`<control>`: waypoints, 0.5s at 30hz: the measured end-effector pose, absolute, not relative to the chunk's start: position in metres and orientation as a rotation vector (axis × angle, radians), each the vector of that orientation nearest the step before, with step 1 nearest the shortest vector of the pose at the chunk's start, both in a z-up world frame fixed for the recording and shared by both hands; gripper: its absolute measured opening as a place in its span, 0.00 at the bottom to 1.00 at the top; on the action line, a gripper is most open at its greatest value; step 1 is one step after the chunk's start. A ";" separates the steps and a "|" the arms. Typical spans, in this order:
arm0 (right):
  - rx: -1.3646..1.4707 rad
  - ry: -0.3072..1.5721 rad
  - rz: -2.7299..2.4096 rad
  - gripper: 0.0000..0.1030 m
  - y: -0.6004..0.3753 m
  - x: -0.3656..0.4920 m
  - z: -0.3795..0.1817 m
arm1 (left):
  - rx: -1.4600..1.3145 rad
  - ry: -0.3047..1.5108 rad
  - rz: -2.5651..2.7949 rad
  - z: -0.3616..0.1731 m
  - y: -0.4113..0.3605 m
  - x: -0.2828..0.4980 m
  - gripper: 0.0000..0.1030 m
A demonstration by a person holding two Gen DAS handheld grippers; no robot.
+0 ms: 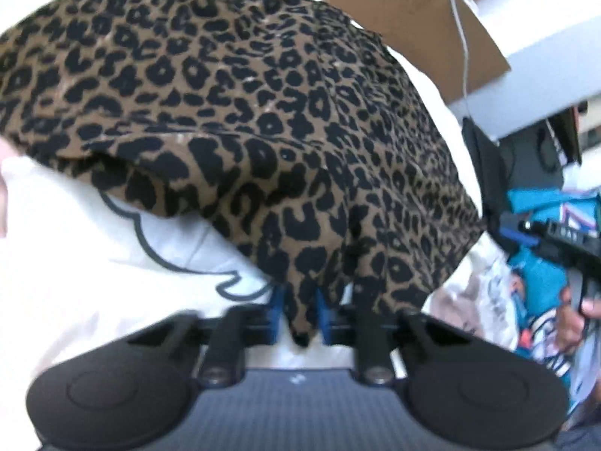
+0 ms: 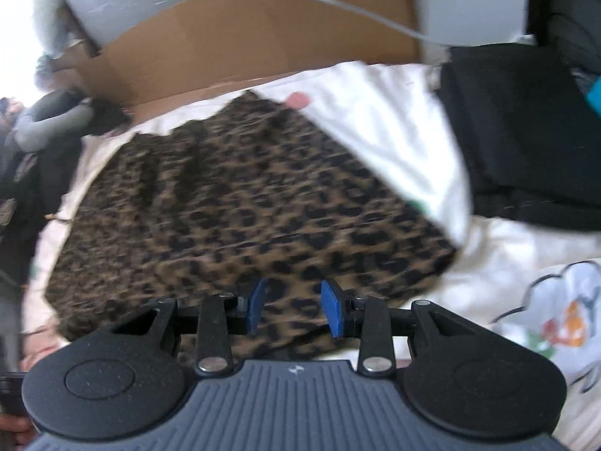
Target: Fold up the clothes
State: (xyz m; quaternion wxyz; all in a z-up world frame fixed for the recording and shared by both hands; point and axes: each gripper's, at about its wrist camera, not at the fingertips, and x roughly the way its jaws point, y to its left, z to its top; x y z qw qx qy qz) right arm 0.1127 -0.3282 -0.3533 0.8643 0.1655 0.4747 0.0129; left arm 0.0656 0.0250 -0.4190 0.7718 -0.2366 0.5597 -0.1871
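Leopard-print garment [image 1: 233,86] lies rumpled, left fingers [image 1: 276,312] pinching its corner, right fingers [image 2: 257,306] parted.

From my left wrist view, the leopard-print garment [image 1: 244,112] filled nearly everything ahead, leaving bare white bedding [image 1: 75,263] only to the lower left. The cardboard box [image 2: 263,37] walled off the far edge. In the right wrist view, a black folded stack [image 2: 526,131] blocked the right side, with white cloth [image 2: 394,131] between it and the garment. Open bedding lay at the near right.
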 end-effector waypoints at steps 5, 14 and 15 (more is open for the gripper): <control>0.270 1.004 0.152 0.39 -0.288 0.114 -0.347 | -0.482 1.134 -0.493 -0.395 0.012 0.052 0.05; 0.169 1.042 0.341 0.39 -0.227 0.113 -0.347 | -0.417 1.124 -0.525 -0.380 0.023 0.034 0.17; 0.164 1.045 0.355 0.39 -0.223 0.112 -0.348 | -0.399 1.133 -0.503 -0.381 0.030 0.031 0.18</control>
